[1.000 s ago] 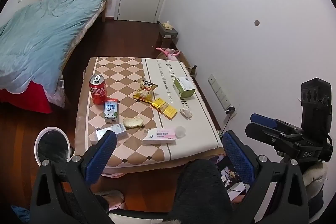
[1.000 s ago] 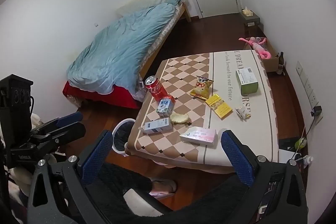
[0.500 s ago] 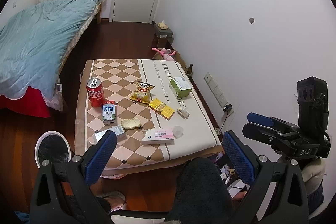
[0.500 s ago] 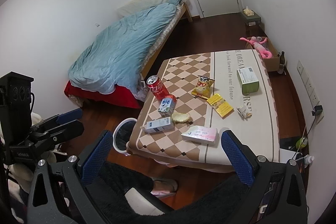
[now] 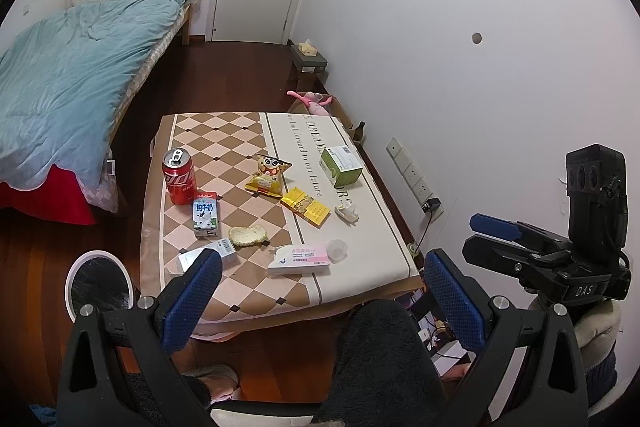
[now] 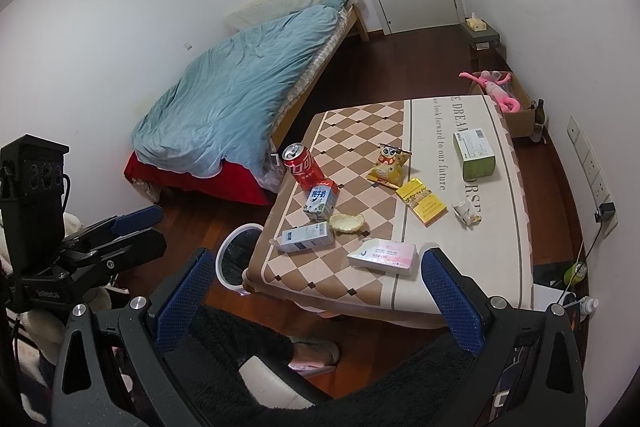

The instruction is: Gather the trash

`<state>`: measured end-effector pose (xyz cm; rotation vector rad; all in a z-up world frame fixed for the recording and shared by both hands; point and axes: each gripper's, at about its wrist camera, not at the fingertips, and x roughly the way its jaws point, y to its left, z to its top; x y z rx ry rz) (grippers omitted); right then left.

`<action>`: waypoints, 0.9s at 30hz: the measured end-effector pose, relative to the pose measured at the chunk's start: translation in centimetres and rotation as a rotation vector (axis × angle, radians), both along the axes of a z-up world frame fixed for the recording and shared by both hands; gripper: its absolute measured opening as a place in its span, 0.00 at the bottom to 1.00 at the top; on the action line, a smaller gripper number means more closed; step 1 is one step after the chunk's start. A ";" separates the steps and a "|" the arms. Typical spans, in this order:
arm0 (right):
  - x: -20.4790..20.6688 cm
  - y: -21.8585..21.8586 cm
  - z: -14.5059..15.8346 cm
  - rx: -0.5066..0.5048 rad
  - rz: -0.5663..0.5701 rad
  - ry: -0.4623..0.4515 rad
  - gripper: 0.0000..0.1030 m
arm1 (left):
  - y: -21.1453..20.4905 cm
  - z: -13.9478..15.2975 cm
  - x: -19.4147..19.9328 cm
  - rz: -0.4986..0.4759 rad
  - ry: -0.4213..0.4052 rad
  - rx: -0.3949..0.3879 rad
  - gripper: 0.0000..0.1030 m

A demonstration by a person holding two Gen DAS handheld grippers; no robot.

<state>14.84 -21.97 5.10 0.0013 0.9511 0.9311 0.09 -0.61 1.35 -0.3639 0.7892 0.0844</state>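
**Trash on table, both tongs spread and empty**

Left gripper (image 5: 320, 291) and right gripper (image 6: 316, 291) held above the near edge of the table (image 5: 360, 267), jaws wide apart, gripping nothing. Spread across the tabletop: can (image 5: 179, 176) by the left edge, milk carton (image 5: 205, 213) just before it, snack bag (image 5: 268, 174) mid-table, yellow pack (image 5: 306, 206), green box (image 5: 341, 167) near the right edge, pink pack (image 5: 299, 259) closest to the near edge. Bin (image 5: 97, 285) on the floor off the near left corner.

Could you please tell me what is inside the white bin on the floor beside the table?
The white bin shows only a dark liner; no trash is visible, though the table edge hides part of its opening.
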 end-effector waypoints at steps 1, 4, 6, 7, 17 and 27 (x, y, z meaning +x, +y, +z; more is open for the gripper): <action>0.0 0.0 0.0 0.001 0.000 0.000 1.00 | 0.0 0.0 0.0 0.000 0.001 0.000 1.00; 0.0 -0.1 0.0 0.001 0.000 0.001 1.00 | -0.1 0.0 0.0 -0.001 0.000 0.000 1.00; 0.0 -0.1 0.0 0.000 0.001 0.001 1.00 | -0.1 0.0 0.0 -0.001 0.000 0.000 1.00; 0.0 0.0 0.0 0.000 0.001 0.001 1.00 | -0.1 0.0 -0.1 -0.001 0.000 -0.002 1.00; -0.1 0.0 0.0 0.000 0.003 0.000 1.00 | -0.5 -0.1 0.1 -0.001 -0.002 -0.003 1.00; -0.2 0.1 0.1 0.003 0.006 -0.001 1.00 | -0.6 0.0 0.2 0.000 -0.002 -0.001 1.00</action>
